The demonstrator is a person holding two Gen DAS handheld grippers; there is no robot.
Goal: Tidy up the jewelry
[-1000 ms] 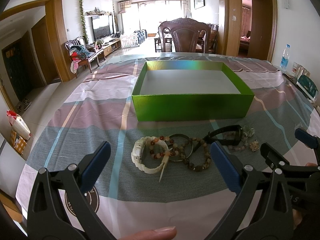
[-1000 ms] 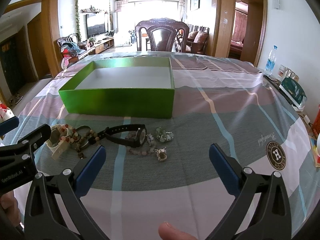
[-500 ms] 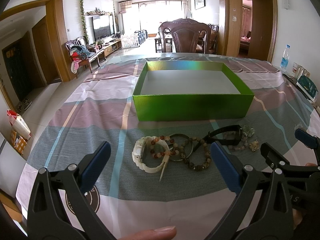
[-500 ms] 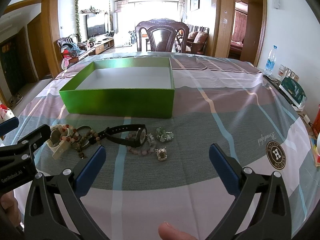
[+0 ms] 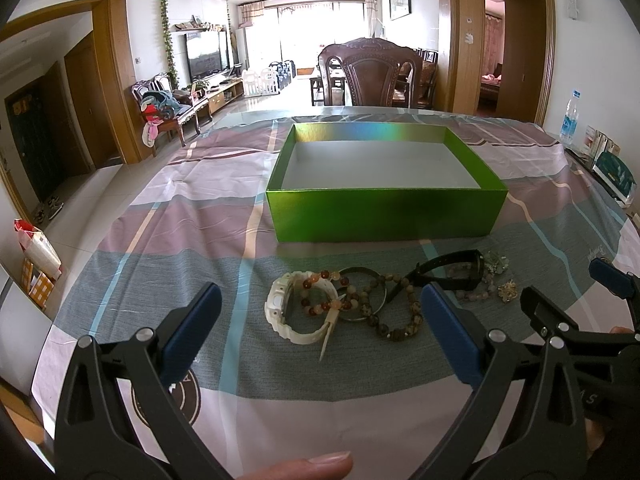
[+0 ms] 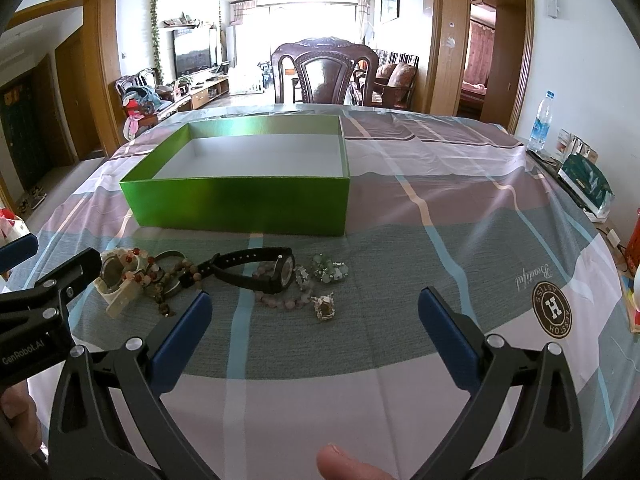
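Observation:
An empty green box (image 5: 384,216) (image 6: 240,208) stands on the tablecloth. In front of it lies a row of jewelry: a white watch (image 5: 290,312) (image 6: 114,280), bead bracelets (image 5: 394,312) (image 6: 172,280), a metal bangle (image 5: 360,294), a black watch (image 5: 454,268) (image 6: 260,270), a pink bead bracelet (image 6: 284,300) and small brooches (image 6: 330,272). My left gripper (image 5: 320,320) is open, just short of the white watch and bracelets. My right gripper (image 6: 314,322) is open, near the brooches and pink bracelet.
A wooden chair (image 5: 370,72) stands behind the table. A water bottle (image 6: 540,122) and packets (image 6: 586,184) sit at the right edge. The other gripper shows at the side of each view, the right one (image 5: 560,320) and the left one (image 6: 44,300).
Almost nothing has moved. Both grippers stay open and hover in the same place, with only a slight drift of the views.

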